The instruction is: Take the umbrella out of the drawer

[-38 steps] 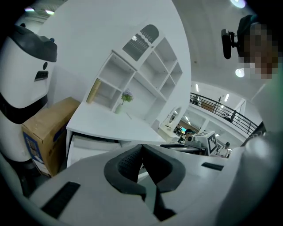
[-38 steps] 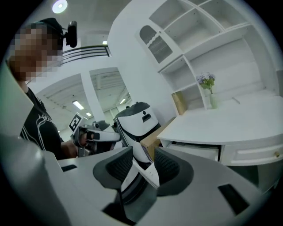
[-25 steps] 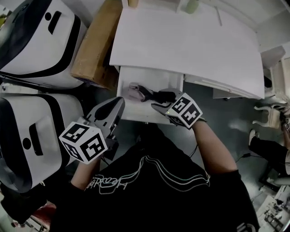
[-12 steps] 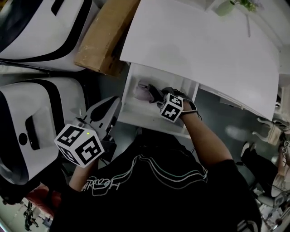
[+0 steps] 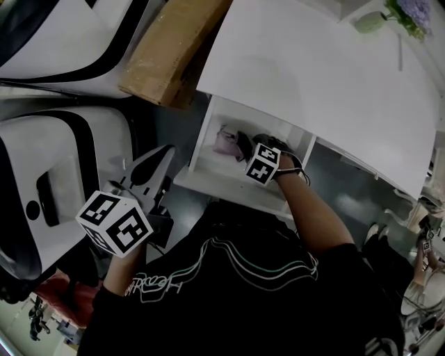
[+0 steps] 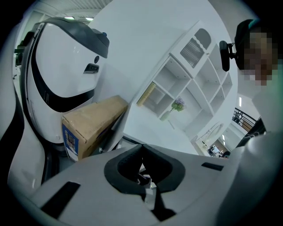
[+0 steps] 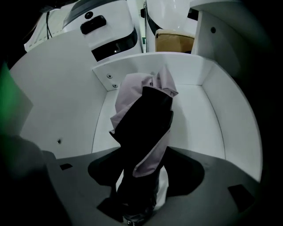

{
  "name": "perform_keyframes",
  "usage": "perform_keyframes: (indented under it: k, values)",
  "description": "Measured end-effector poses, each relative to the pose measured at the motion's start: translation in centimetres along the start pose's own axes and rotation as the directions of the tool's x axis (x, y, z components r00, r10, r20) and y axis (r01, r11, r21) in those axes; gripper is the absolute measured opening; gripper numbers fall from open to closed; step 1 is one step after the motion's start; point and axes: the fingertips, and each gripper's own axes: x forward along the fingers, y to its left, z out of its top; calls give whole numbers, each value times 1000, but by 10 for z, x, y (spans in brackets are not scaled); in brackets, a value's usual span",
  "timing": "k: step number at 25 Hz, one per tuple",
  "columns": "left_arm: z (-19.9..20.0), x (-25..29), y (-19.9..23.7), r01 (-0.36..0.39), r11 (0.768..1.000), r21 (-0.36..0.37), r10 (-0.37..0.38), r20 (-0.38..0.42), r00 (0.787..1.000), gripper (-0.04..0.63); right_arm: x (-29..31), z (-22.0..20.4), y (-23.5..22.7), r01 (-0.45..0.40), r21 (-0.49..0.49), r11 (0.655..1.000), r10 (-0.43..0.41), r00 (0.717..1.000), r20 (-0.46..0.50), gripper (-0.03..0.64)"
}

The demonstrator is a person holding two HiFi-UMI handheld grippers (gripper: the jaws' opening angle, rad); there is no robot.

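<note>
The folded umbrella [image 5: 228, 143], lilac and black, lies in the open white drawer [image 5: 224, 188] under the desk. In the right gripper view the umbrella [image 7: 143, 123] runs away from the camera along the drawer's floor [image 7: 199, 119]. My right gripper [image 5: 246, 150] points steeply down into the drawer, its marker cube [image 5: 263, 163] above the handle end. The jaws of the right gripper [image 7: 146, 173] stand wide, open, with the umbrella between them. My left gripper [image 5: 161, 151] hangs left of the drawer, shut and empty [image 6: 142, 148].
The white desk top [image 5: 334, 83] overhangs the drawer's back. A cardboard box [image 5: 174, 49] leans at the desk's left. Two large white and black machines [image 5: 49, 181] stand further left. A vase of flowers [image 5: 389, 14] sits at the desk's far end.
My right gripper has dropped into the drawer and tipped downward over the umbrella. The left gripper has drifted down and to the left, beside the drawer.
</note>
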Motion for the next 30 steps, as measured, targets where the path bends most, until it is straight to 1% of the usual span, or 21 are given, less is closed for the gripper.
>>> perform_keyframes:
  k: [4,10,12,15,17,21,23,26,28,30]
  values:
    - [-1,-3,3,-4,1000,-4,4,3,1000,19,4,0,-1,15,13,1000,-14,1000,-28,247]
    - [-4,-8,1,-3,1000,-6,3,-4,1000,18,2,0,-7,9,23,1000,-8,999,-41,244]
    - [-6,-10,-1,1,1000,0,-1,-5,1000,19,0,0,-9,2,39,999,-1,999,-39,240]
    - [-10,-14,-3,4,1000,9,-4,-3,1000,18,-2,-1,-8,-5,89,996,8,1000,-26,232]
    - [-12,-19,-5,6,1000,12,-6,1,1000,19,-7,-2,-6,8,106,994,-6,1000,-19,230]
    - [-16,-28,-12,24,1000,17,-24,9,1000,19,-31,-2,-5,67,87,994,-66,998,-12,230]
    - [-19,-34,-18,40,999,23,-40,14,999,20,-49,1,-4,89,95,991,-91,996,11,230]
    - [-22,-45,-31,67,997,37,-68,24,997,19,-84,10,3,111,139,984,-124,988,88,230]
    - [-25,-51,-41,88,995,50,-90,25,996,19,-112,14,10,124,189,974,-154,977,151,230]
    - [-29,-56,-49,116,991,65,-118,27,993,18,-142,18,17,152,232,961,-201,958,204,230]
